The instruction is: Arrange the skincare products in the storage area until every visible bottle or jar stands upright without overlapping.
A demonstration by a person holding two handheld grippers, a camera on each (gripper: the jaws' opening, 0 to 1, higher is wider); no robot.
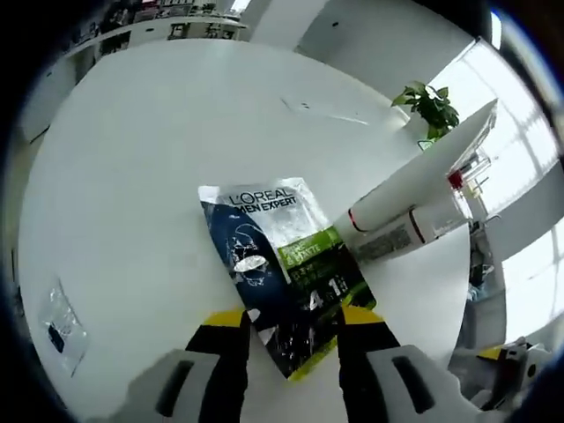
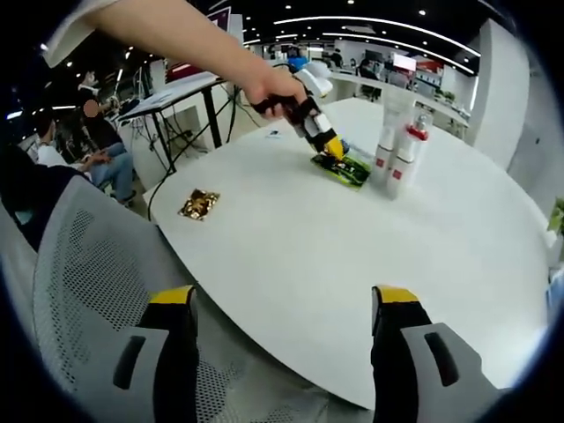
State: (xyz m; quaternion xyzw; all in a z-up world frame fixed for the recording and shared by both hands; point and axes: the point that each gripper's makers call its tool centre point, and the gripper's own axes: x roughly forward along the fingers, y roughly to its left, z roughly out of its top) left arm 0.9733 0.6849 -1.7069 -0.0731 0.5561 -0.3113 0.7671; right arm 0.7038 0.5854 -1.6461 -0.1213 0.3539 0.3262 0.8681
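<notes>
A dark blue and green L'Oreal Men Expert sachet (image 1: 282, 264) lies flat on the round white table (image 1: 141, 176). My left gripper (image 1: 293, 317) straddles its near end, and the yellow-tipped jaws press on its two long edges. In the right gripper view, a hand holds that left gripper (image 2: 328, 145) tilted down onto the sachet (image 2: 345, 169). Just right of the sachet, a tall white tube (image 1: 423, 176) and a white bottle with a red cap (image 1: 410, 231) stand side by side. They look upright in the right gripper view, tube (image 2: 394, 119) and bottle (image 2: 409, 154). My right gripper (image 2: 286, 308) is open over the table's near edge, holding nothing.
A small gold packet (image 2: 199, 204) lies near the table's left edge. A clear packet (image 1: 62, 326) and a flat sheet (image 1: 322, 110) also lie on the table. A potted plant (image 1: 432, 106) stands beyond the tubes. A grey mesh chair (image 2: 88, 291) is close by, with people seated behind.
</notes>
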